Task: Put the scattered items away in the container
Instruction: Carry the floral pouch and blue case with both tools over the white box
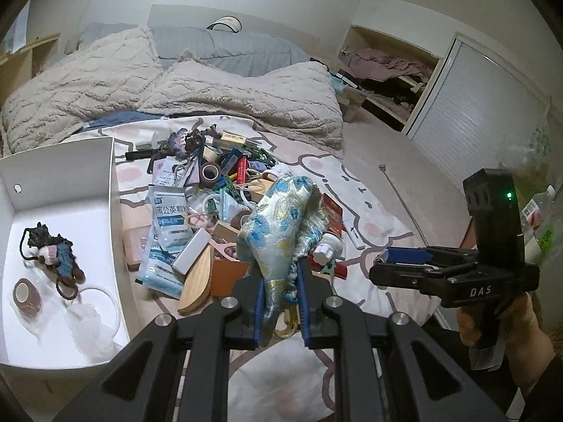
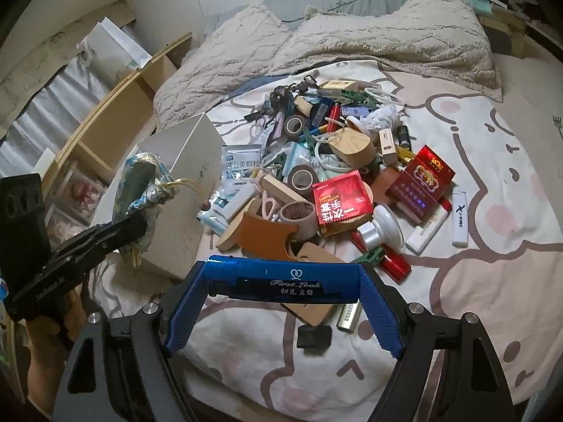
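Observation:
My left gripper (image 1: 281,302) is shut on a blue-and-gold brocade drawstring pouch (image 1: 281,228) and holds it above the pile, right of the white box (image 1: 112,190). The pouch also shows in the right wrist view (image 2: 142,183), beside the box (image 2: 186,176). My right gripper (image 2: 281,281) is shut on a blue lighter (image 2: 278,277), held crosswise between the fingers above the bed. It shows in the left wrist view (image 1: 383,262) at the right. The box holds a plush keychain (image 1: 52,253), a tape roll (image 1: 24,293) and a clear bag.
A heap of small items lies on the bed sheet (image 2: 475,246): tape rolls (image 2: 302,177), a red packet (image 2: 343,200), a red cigarette box (image 2: 422,176), white lighters (image 2: 459,218), scissors, wooden pieces. A beige blanket (image 2: 352,35) lies behind. Shelves stand at the left.

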A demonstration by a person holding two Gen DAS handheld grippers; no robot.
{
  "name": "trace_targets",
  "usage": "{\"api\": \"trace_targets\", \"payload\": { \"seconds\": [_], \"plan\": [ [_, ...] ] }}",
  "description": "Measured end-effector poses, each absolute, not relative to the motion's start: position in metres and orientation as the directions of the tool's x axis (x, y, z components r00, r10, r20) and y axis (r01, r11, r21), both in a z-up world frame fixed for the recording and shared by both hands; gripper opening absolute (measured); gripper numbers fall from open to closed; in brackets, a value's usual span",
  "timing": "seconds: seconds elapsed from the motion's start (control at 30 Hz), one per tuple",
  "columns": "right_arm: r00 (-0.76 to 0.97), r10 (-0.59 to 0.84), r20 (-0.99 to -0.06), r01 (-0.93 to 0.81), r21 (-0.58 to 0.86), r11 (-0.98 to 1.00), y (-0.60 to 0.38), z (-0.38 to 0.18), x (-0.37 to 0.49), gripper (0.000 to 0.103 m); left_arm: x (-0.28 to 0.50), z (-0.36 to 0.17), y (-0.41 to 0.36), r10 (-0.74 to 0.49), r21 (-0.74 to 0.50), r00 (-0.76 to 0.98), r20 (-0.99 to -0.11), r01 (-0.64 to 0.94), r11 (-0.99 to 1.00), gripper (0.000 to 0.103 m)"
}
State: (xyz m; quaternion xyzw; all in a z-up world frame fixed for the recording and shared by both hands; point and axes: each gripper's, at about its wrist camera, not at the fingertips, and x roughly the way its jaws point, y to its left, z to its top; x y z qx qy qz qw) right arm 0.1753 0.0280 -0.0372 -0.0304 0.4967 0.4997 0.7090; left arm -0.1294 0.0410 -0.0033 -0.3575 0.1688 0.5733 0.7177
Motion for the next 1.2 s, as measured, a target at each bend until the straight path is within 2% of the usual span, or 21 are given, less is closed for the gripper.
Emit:
{"api": "trace_targets", "payload": {
  "seconds": [0.73, 1.2],
  "plan": [
    [0.096, 0.712, -0.696, -0.736, 0.432, 0.521, 0.060, -0.016, 0.179, 0.083, -0.175, -0.001, 0.048, 0.758, -0.207, 0.077, -0.648, -0.975, -0.078, 0.016],
    [0.049, 0.807, -0.589, -0.752, 0.510, 0.418, 0.124, 0.011, 0.151, 0.083, -0.223, -0.003, 0.041, 0.769, -0.203, -0.035, -0.638, -0.956, -0.213, 0.016]
  ]
}}
